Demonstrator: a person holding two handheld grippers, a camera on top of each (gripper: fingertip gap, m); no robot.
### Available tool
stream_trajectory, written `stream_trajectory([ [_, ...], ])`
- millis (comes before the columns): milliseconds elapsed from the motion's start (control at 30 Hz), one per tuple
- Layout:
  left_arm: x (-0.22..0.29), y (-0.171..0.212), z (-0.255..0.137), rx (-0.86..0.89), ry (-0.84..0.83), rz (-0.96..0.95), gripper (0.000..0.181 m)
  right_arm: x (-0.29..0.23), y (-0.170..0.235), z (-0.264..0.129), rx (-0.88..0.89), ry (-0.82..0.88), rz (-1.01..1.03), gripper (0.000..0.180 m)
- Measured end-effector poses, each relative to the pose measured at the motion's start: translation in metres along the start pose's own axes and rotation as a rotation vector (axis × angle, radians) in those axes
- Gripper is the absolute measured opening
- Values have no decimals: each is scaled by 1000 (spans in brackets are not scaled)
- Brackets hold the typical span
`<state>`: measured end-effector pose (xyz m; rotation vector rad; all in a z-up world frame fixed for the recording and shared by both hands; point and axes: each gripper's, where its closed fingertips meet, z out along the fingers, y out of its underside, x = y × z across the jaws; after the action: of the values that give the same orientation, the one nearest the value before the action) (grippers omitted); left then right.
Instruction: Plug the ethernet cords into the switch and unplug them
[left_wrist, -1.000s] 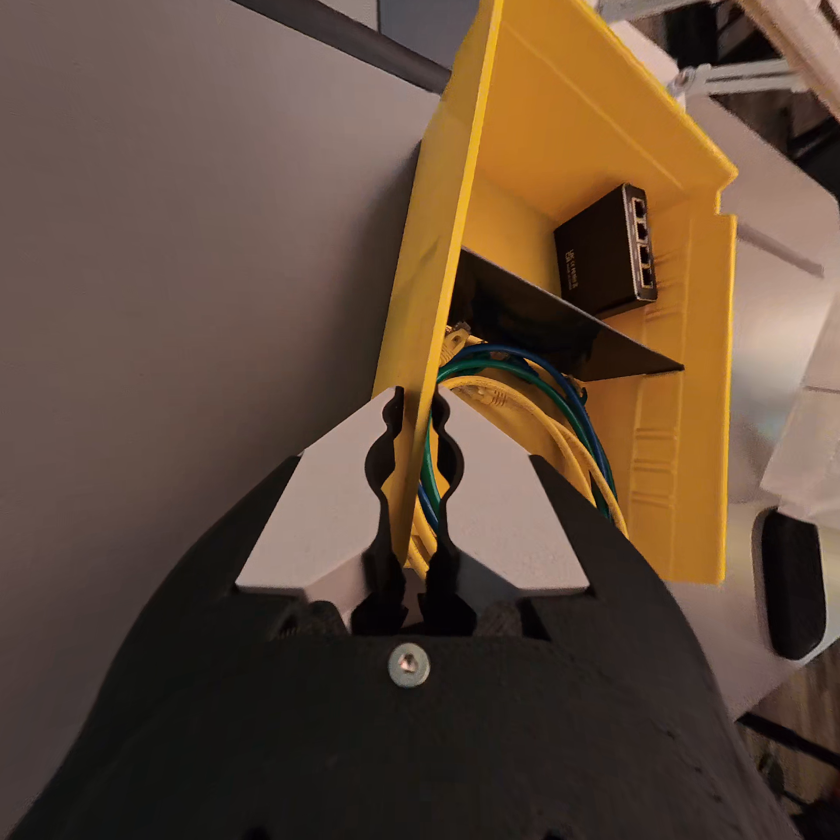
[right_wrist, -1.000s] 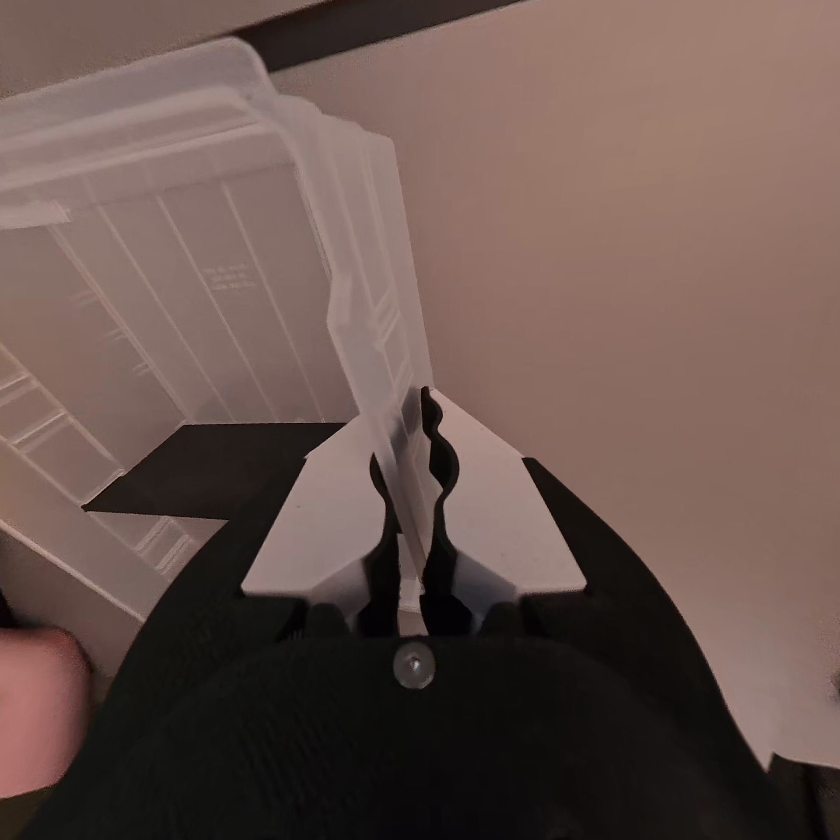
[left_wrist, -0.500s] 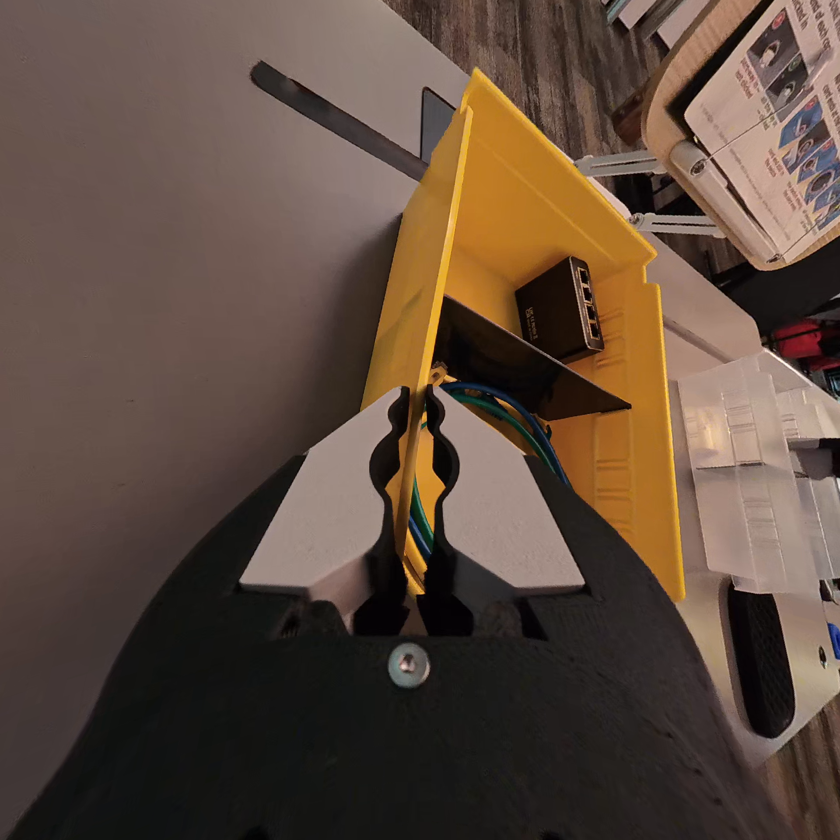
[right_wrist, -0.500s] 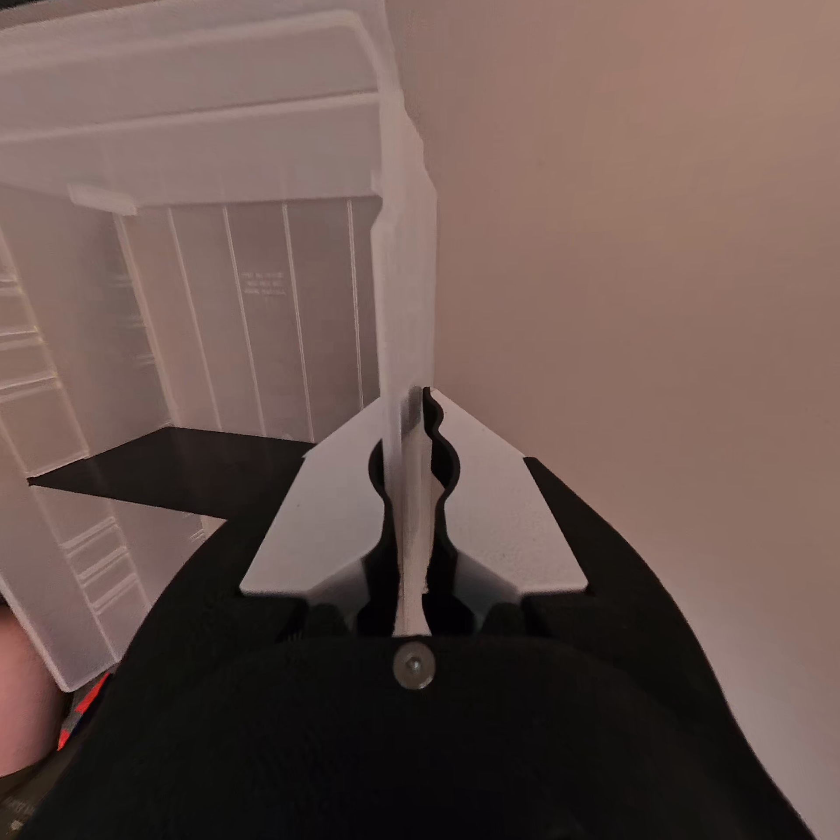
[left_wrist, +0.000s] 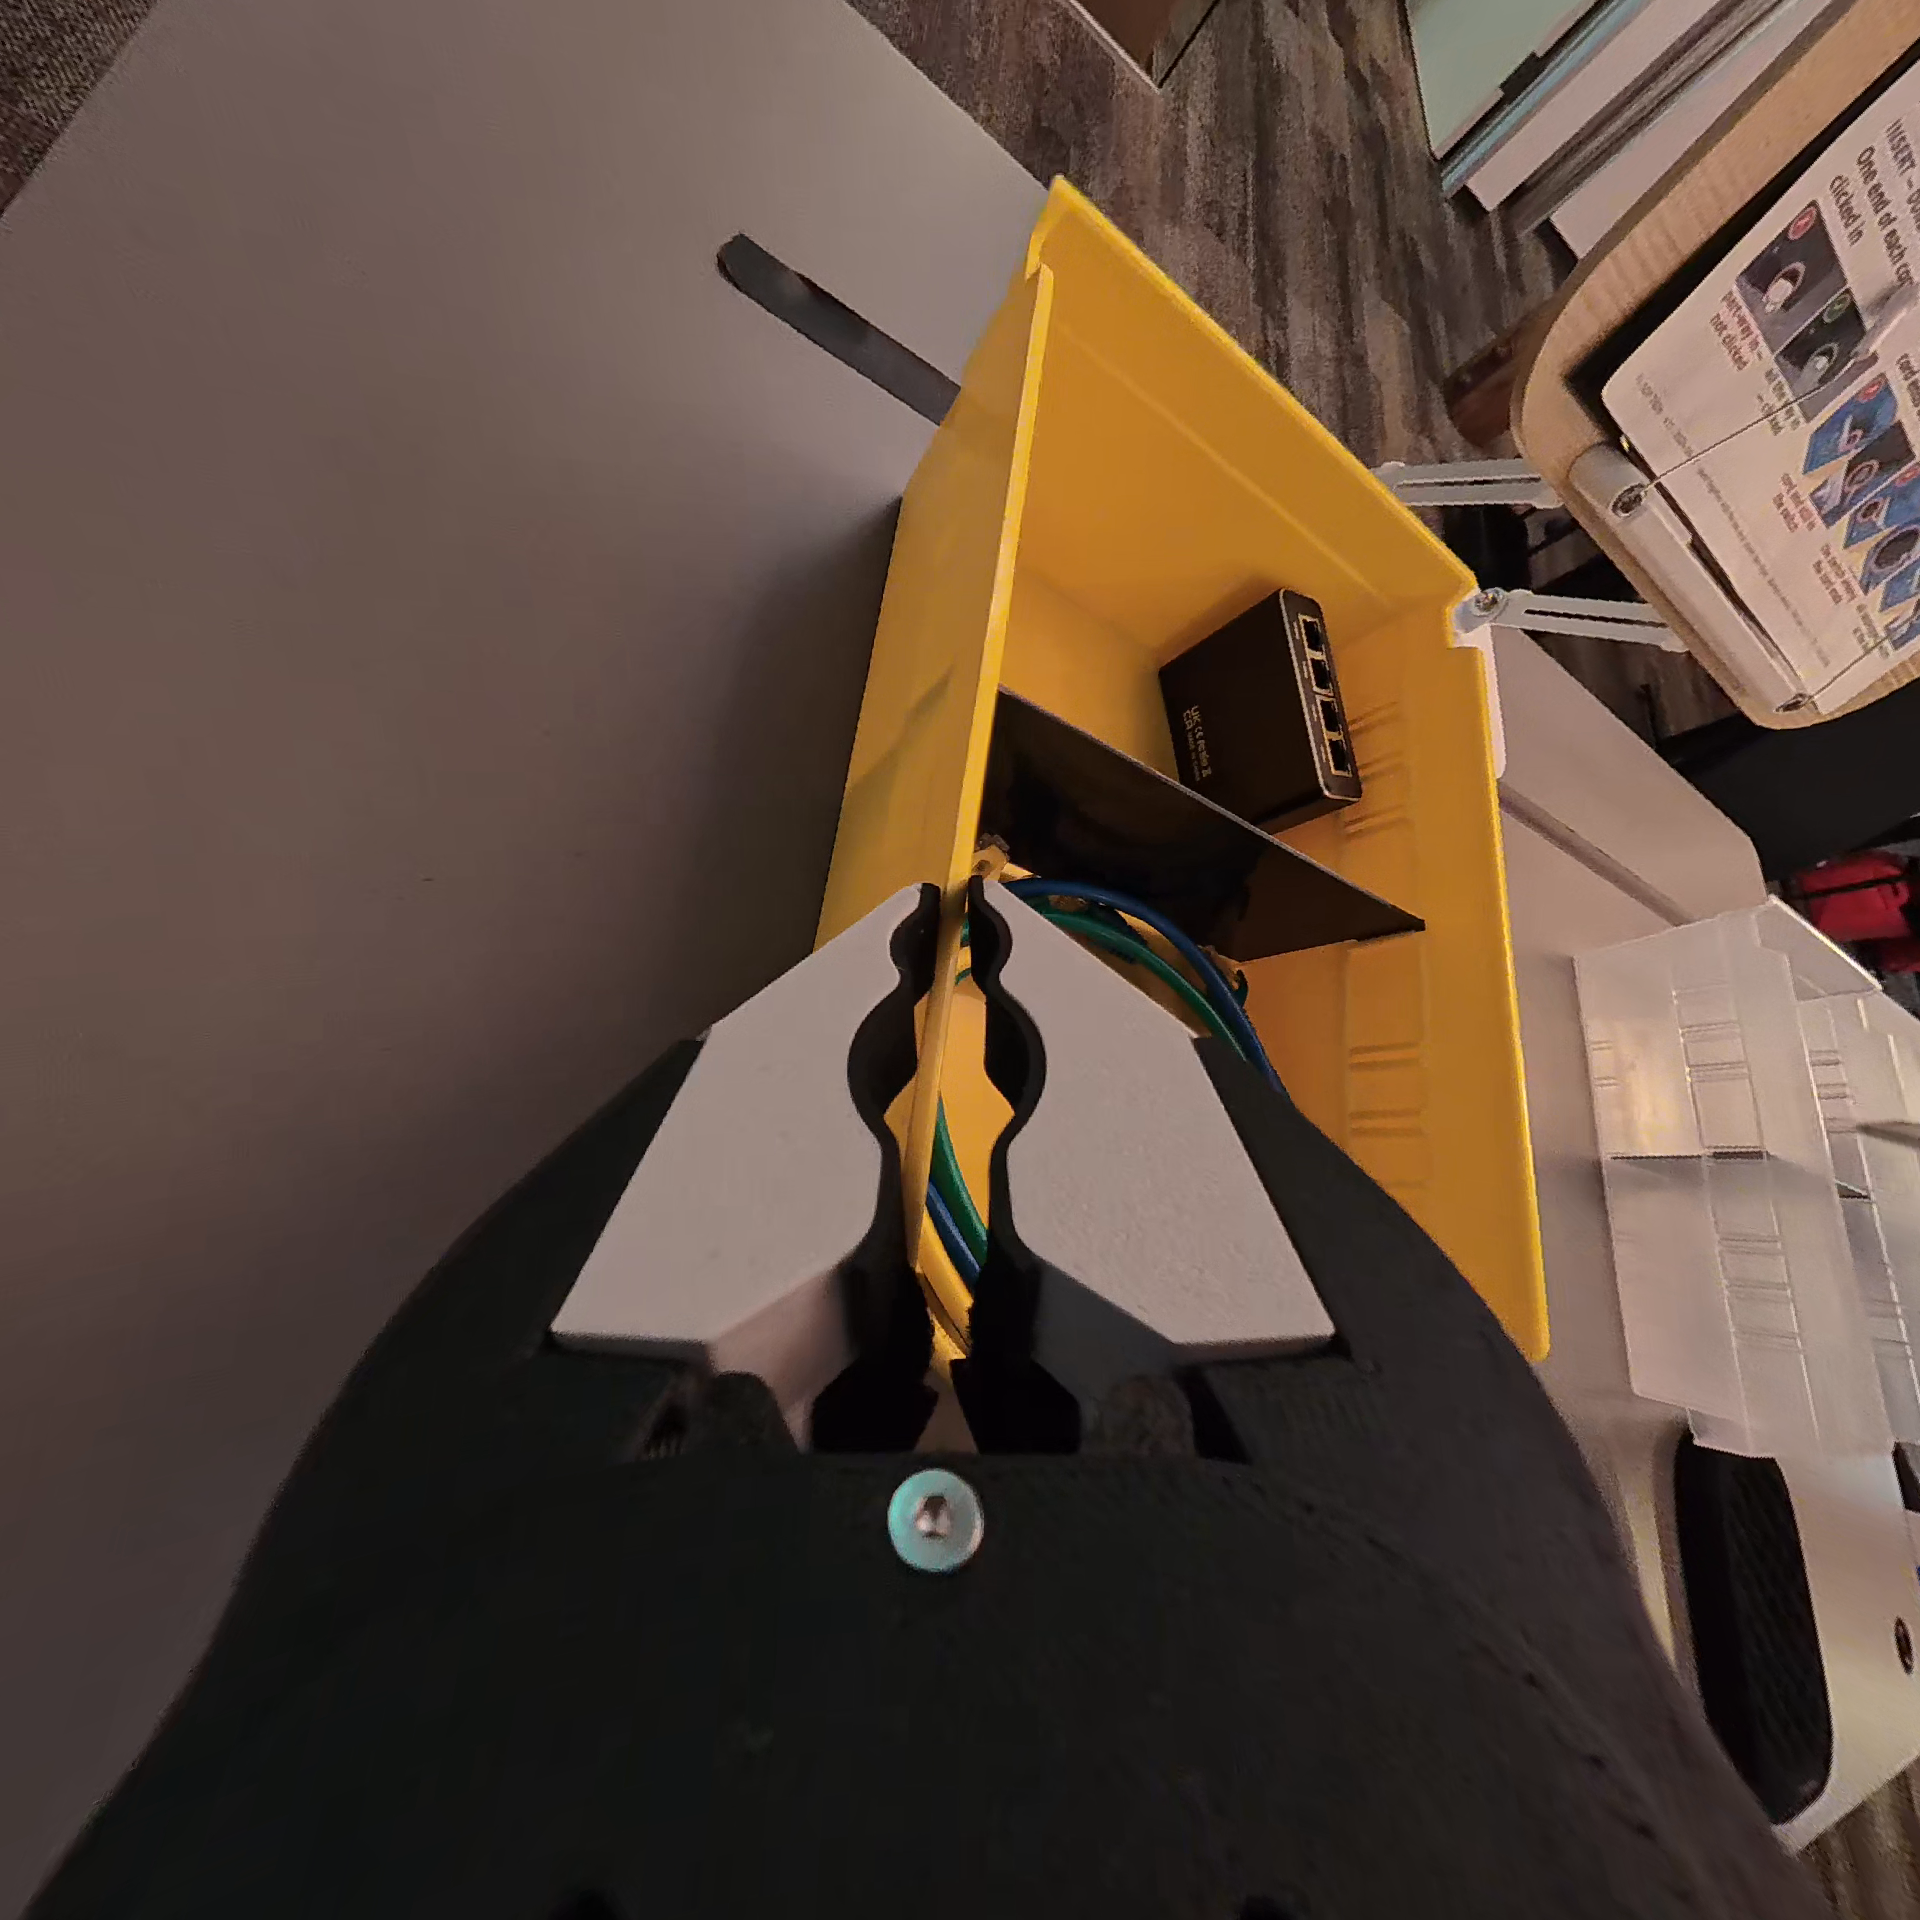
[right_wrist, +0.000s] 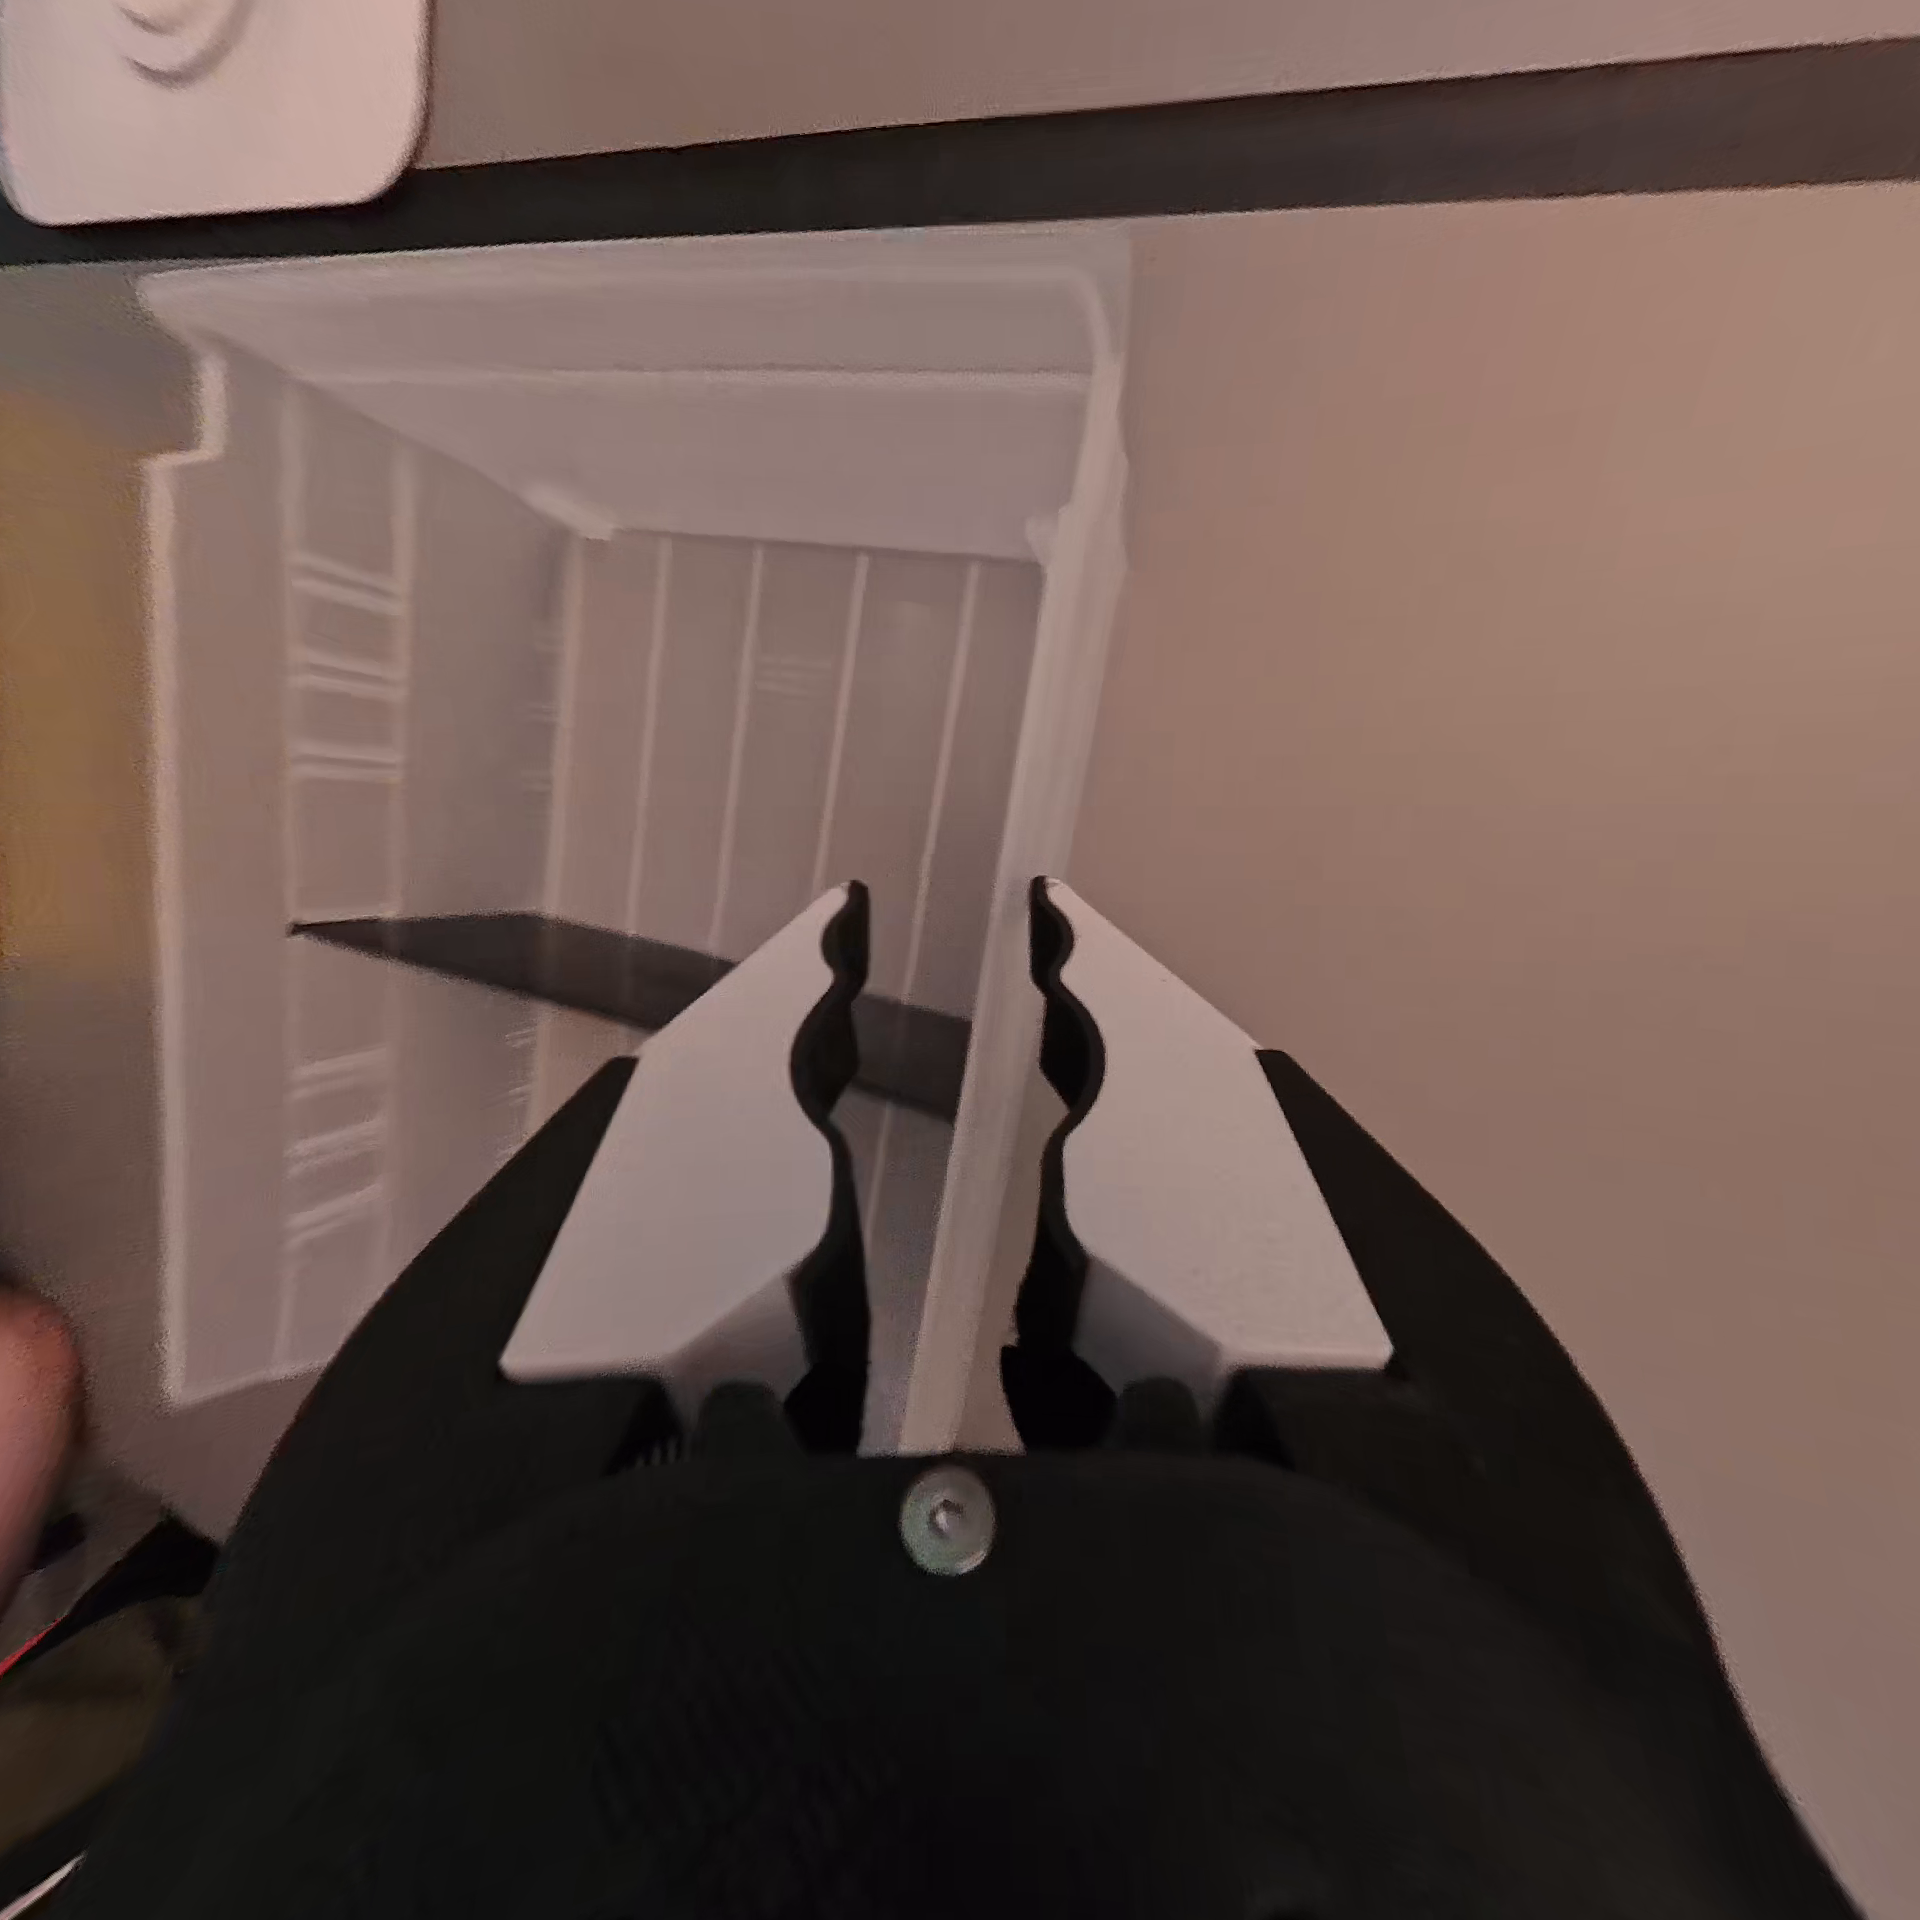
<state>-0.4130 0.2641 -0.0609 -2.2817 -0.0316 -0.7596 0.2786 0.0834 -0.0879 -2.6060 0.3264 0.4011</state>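
In the left wrist view my left gripper (left_wrist: 945, 894) is shut on the near side wall of a yellow bin (left_wrist: 1195, 488). A black divider (left_wrist: 1164, 842) splits the bin. A black ethernet switch (left_wrist: 1252, 707) lies in the far compartment, ports facing right. Blue, green and yellow ethernet cords (left_wrist: 1143, 935) are coiled in the near compartment. In the right wrist view my right gripper (right_wrist: 943, 894) is open, its jaws astride the right wall of a clear plastic bin (right_wrist: 1081, 665), which has its own black divider (right_wrist: 582, 951) and looks empty.
The bins sit on a pale table (left_wrist: 416, 623) with a dark slot (left_wrist: 831, 322). The clear bin also shows at the right of the left wrist view (left_wrist: 1745, 1122). A white device with a black grille (left_wrist: 1766, 1621) lies near it. A printed sheet on a stand (left_wrist: 1787, 343) is beyond. Part of a hand (right_wrist: 31, 1423) shows at left. The tips of one gripper are about 70 centimetres away from the tips of the other.
My right gripper has opened and let go of the clear bin's wall, and the bin now stands squarer on the table. My left gripper has kept its hold on the yellow bin and drawn back.
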Motion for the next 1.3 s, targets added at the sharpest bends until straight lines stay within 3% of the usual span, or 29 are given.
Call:
stream_trajectory([
  [200, 0, -2, 0, 4, -27, 14, 4, -8, 55, -28, -67, 12, 2, 39],
  [367, -1, -13, -4, 88, -58, 17, 0, 4, 87, -29, -111, 141, -18, 15],
  [467, 14, -32, -19, 211, 28, -17, 0, 0, 92, -27, -95, 115, -19, 6],
  [667, 14, -14, -13, 107, 77, -46, 0, 5, 98, -32, -55, 151, -4, 6],
  [867, 5, -21, -16, 142, -39, 8, 0, 10, 100, -33, -21, 100, 46, 7],
  [1000, 3, -20, -18, 139, -13, -12, 0, 11, 100, -34, 0, 82, 56, 7],
  [1200, 15, -54, -65, 375, -31, 46, 0, 12, 102, -34, 15, 167, -14, 5],
  [1300, 28, -58, -83, 411, -33, 103, 0, 12, 108, -37, 10, 191, 27, 5],
])
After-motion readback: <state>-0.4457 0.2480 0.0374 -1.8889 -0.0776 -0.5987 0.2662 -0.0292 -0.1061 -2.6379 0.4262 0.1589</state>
